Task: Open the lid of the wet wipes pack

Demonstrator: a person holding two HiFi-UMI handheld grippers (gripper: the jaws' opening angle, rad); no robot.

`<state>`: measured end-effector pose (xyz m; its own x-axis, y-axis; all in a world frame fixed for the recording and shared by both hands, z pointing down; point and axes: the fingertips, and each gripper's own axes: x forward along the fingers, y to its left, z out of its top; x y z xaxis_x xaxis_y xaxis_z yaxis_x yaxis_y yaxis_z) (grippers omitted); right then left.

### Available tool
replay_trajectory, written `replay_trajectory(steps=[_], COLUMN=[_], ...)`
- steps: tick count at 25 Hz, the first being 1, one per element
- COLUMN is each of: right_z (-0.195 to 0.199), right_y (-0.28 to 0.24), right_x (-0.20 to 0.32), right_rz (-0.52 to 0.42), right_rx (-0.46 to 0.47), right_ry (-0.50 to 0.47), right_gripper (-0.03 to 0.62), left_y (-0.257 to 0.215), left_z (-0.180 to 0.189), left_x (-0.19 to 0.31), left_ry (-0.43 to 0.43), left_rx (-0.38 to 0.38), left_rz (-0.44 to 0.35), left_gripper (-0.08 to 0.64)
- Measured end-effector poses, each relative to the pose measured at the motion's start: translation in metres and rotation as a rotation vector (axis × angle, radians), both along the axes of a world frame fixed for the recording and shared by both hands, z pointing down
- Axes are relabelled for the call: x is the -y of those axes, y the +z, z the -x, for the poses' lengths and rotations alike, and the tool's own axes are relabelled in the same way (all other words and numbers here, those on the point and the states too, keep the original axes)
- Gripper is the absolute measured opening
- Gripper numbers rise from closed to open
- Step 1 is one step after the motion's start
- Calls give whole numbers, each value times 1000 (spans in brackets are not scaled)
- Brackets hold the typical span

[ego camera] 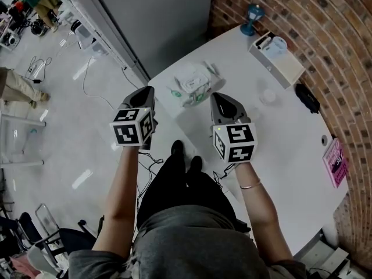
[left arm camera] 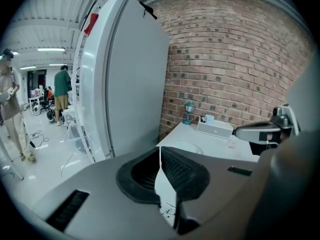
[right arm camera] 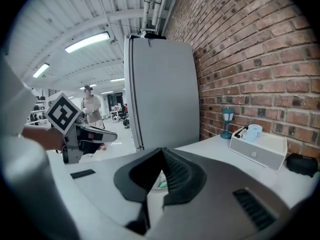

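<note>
wipes pack [ego camera: 190, 85] near table [ego camera: 285, 138] edge, floor [ego camera: 87, 127] alongside

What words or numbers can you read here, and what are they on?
No text here is clear enough to quote.
Pink card: print too small to read.
Wet wipes pack: green print, blurred.
Red tag on the fridge: blurred.
Marker cube: black squares only, no letters.
</note>
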<state>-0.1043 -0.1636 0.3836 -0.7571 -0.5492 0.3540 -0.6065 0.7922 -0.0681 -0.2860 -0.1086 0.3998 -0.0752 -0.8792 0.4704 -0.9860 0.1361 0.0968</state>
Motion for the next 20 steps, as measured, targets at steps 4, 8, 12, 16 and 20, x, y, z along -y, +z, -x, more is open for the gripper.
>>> replay_trajectory(steps=[4, 8, 12, 16, 20], right_z=[0, 0, -1, -1, -1], right_y=[1, 2, 3, 4, 6], right_x=[-3, -5, -6, -7, -10], right_rz=[-4, 3, 9, 12, 15], right_rx=[-19, -19, -14, -21, -27], right_ry=[-13, -29, -27, -37, -41], right_gripper=[5, 3, 3, 3, 3], left_y=[-2, -1, -2, -3, -4], left_z=[3, 5, 5, 6, 5], left_x=[-10, -21, -30, -35, -38], left_ry=[-27, -55, -68, -82, -86], left_rx=[-10, -20, -17, -14, -14], left_rz=[-21, -32, -43, -59, -68], left_gripper=[28, 28, 28, 28, 28])
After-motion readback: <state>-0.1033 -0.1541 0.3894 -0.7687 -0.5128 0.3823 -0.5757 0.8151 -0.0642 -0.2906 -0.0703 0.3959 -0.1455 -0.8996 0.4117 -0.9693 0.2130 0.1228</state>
